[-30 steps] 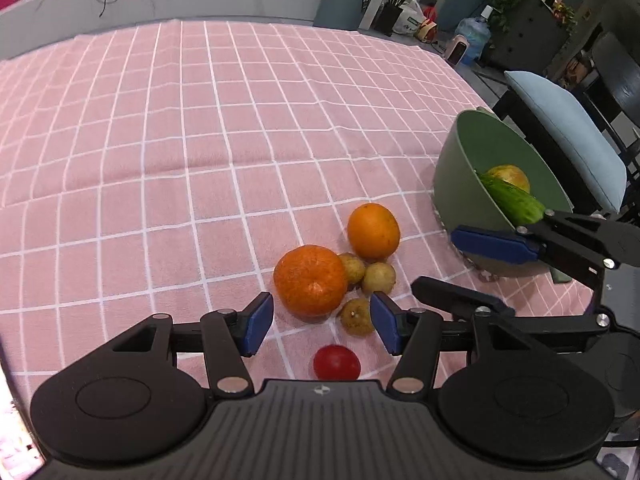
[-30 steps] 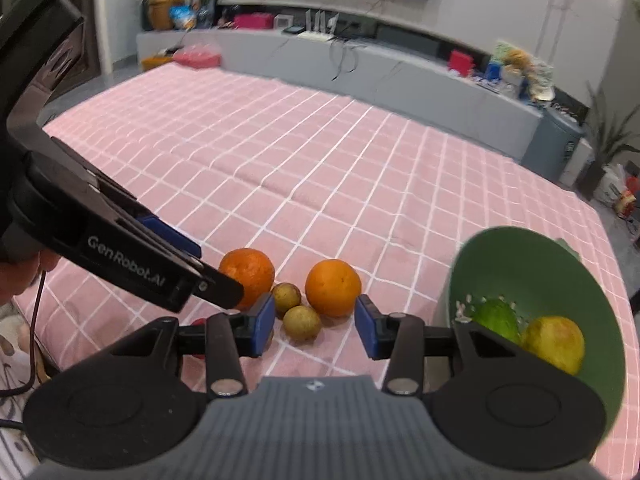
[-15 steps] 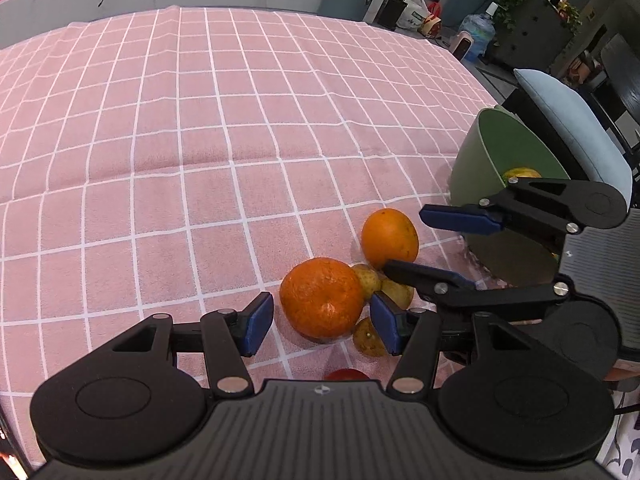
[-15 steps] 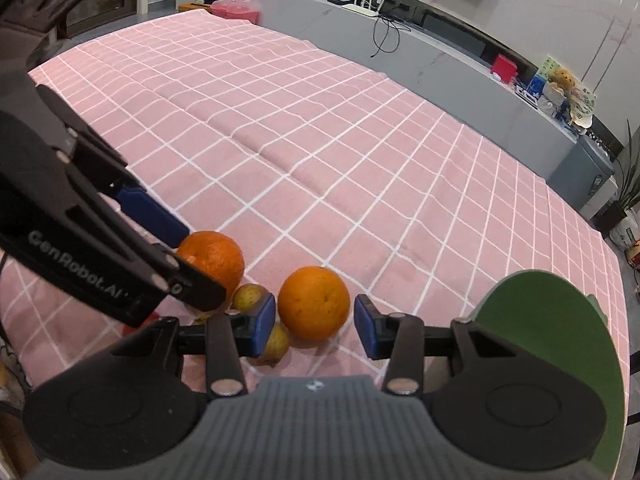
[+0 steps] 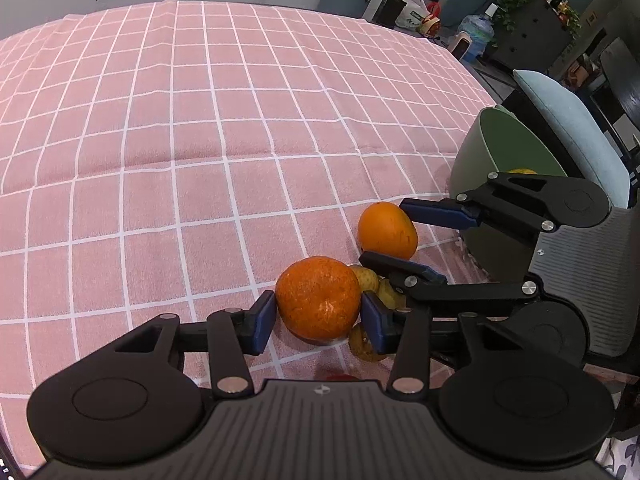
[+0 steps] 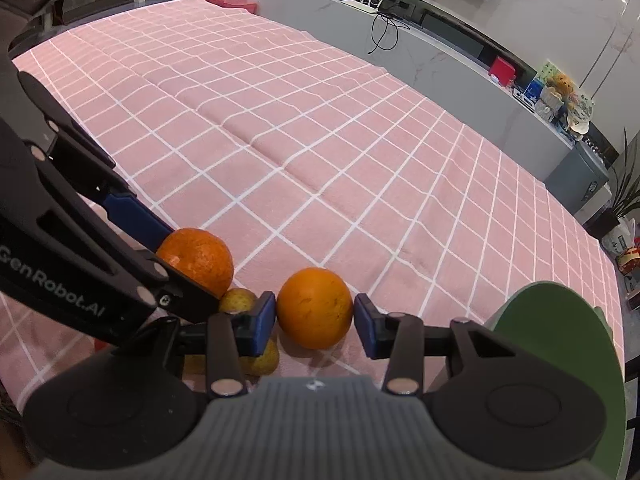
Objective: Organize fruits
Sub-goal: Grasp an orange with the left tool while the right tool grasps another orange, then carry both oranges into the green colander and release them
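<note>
Two oranges lie on the pink checked cloth. My left gripper (image 5: 318,318) is open with its blue pads either side of the darker orange (image 5: 318,298), close to it. My right gripper (image 6: 314,320) is open around the smoother orange (image 6: 315,308), with small gaps at both pads. That orange also shows in the left wrist view (image 5: 386,230). Several small yellow-brown fruits (image 5: 366,278) sit between the oranges. A red fruit (image 5: 340,377) peeks out under my left gripper. The green bowl (image 5: 472,164) stands at the right and holds a yellow fruit (image 5: 520,171).
The green bowl's rim (image 6: 560,300) is just right of my right gripper. A chair with a light blue cushion (image 5: 568,120) stands beyond the table's right edge. The pink cloth (image 5: 200,120) stretches far and left. A grey counter (image 6: 400,32) runs behind the table.
Both grippers have moved forward and down, so each orange now sits between a pair of pads. The fruits have not moved.
</note>
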`<state>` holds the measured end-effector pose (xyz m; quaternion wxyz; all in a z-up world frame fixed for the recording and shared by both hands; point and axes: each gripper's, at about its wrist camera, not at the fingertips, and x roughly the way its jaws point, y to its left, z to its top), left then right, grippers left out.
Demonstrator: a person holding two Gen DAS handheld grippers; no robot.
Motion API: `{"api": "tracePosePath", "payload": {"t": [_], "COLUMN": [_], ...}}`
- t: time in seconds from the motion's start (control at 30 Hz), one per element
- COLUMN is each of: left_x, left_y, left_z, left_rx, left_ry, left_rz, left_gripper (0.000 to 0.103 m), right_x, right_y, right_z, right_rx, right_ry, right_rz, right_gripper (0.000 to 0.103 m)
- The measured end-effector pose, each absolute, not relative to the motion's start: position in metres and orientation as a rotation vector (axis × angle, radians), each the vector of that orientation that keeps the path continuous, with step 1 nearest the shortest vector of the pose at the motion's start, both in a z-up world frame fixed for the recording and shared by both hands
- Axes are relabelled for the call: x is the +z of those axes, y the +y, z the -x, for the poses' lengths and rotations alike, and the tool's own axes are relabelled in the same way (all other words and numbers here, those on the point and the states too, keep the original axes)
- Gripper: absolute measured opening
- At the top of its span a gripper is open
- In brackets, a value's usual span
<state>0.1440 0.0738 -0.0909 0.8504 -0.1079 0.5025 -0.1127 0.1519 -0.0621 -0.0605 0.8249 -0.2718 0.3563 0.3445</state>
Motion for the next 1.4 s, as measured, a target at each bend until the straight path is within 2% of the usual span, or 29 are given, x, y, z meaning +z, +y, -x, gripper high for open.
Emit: {"api": "tracePosePath", "payload": {"t": [0.27,0.8,1.1,1.4], "left_x": [-0.083,-0.014,0.015,0.018], "left_y": [0.074,0.057,0.01,-0.038], "left_z": [-0.135,-0.092,-0.104,-0.134], "left_rx": [-0.234,-0.197,-0.335,-0.387], "left_ry": [1.007,0.765,0.748,0.788], "left_rz": [0.246,0.351,0.354,0.285], "left_gripper": [0.05,0.05,0.05,0.05], "right_x": [-0.05,0.033,0.063,0.059], "right_y": [-0.064,-0.131,-0.203,-0.253], "right_z": [-0.144,-0.102,-0.09,-0.098], "right_rx": [0.719,0.653,0.576,0.504], "right_ry": [0.727,0.588,0.587,0.628], "right_rz": [0.577,0.409,0.269,0.198], "right_gripper": [0.038,0.038,0.038,0.038]}}
